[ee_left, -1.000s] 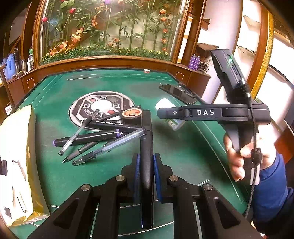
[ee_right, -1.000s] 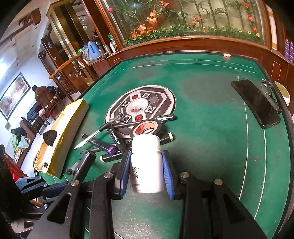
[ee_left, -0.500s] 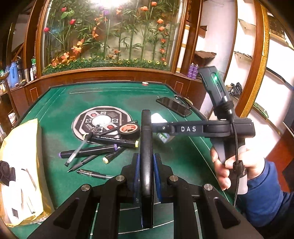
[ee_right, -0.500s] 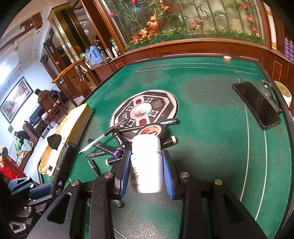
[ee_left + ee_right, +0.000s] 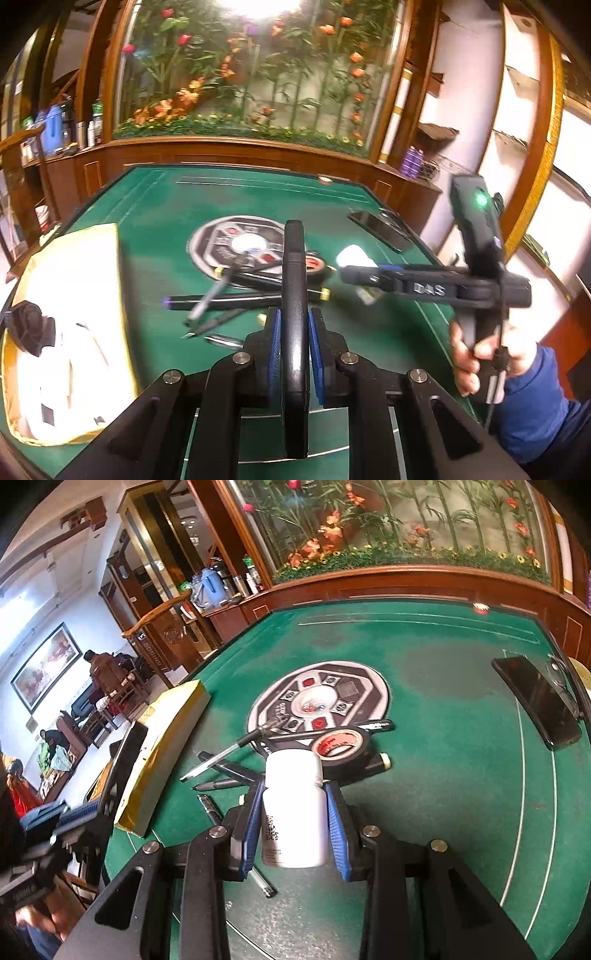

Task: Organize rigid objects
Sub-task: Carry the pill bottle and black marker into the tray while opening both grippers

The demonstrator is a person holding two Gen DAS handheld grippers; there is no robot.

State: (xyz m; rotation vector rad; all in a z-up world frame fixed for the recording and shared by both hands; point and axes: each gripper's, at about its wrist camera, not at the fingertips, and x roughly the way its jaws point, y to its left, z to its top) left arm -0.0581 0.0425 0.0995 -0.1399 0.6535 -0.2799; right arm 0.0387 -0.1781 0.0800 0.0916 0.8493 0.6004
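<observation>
Green felt table [image 5: 424,657] with wooden rim. Round grey control panel [image 5: 319,701] set in centre. Dark phone [image 5: 535,699] flat near right edge. Glass case of artificial flowers [image 5: 258,74] behind far side. Blue kettle [image 5: 210,583] on side counter. Framed picture [image 5: 46,664] on left wall.
</observation>
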